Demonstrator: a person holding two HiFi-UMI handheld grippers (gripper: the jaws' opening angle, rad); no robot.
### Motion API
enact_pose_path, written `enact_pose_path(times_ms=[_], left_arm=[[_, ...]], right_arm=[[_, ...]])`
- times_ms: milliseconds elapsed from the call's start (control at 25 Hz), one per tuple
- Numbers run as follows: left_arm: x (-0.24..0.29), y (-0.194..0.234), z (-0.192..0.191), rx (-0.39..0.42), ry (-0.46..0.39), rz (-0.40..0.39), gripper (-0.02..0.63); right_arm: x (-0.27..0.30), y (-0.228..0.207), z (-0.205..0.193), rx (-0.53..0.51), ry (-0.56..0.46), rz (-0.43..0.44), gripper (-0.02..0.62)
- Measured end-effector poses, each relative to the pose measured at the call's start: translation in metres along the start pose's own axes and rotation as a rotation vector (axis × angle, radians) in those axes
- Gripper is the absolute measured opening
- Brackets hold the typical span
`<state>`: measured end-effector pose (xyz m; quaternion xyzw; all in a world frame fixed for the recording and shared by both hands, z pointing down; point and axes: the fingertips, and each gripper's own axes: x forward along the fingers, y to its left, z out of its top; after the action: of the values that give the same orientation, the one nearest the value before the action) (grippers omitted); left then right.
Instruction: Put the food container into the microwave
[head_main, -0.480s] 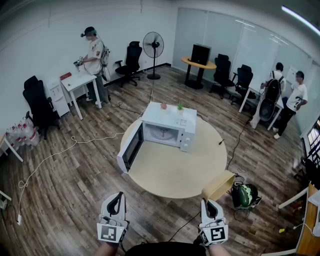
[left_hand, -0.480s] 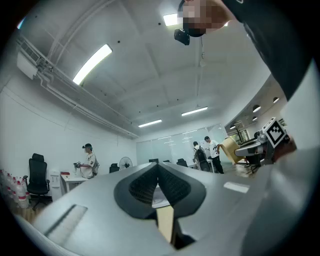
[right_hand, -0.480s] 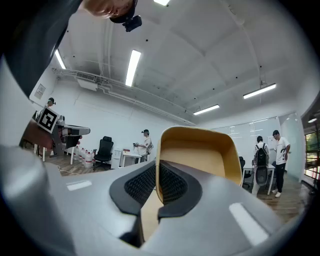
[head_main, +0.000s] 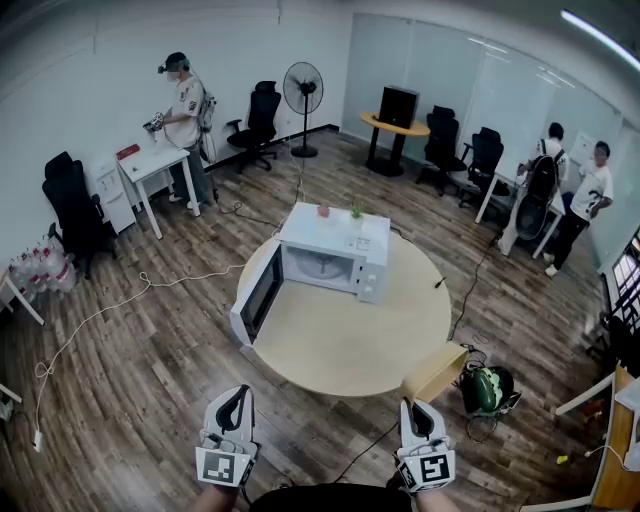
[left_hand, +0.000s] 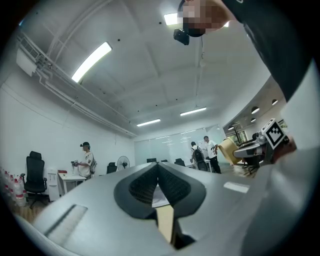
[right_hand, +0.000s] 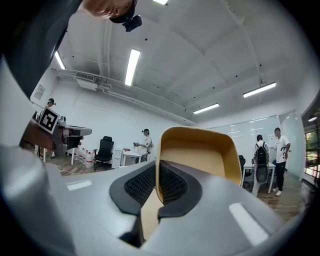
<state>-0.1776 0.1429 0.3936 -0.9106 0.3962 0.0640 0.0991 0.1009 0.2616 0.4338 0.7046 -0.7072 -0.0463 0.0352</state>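
A white microwave stands at the back of a round beige table, its door swung open to the left. My right gripper is shut on the rim of a tan food container, held just off the table's near right edge. In the right gripper view the food container rises from between the closed jaws. My left gripper hangs low at the near left, over the floor, shut with nothing in it; the left gripper view aims up at the ceiling.
A small pink thing and a little plant sit on the microwave. A green bag lies on the floor right of the table. Cables cross the wooden floor. Several people stand at desks by the walls.
The head view has shifted slightly; the table and microwave sit a touch lower and left. Both grippers stay where they were, the right one still holding the container.
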Motion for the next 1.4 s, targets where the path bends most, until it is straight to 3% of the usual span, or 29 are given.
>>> enact_pose_path(times_ms=[520, 1400], left_arm=[[0.006, -0.020, -0.012, -0.004, 0.087, 0.000, -0.002], [0.029, -0.115, -0.006, 0.100, 0.145, 0.086, -0.002]], right_arm=[[-0.003, -0.012, -0.001, 0.014, -0.030, 0.023, 0.018], [-0.025, -0.090, -0.040, 0.080, -0.079, 0.156, 0.018]])
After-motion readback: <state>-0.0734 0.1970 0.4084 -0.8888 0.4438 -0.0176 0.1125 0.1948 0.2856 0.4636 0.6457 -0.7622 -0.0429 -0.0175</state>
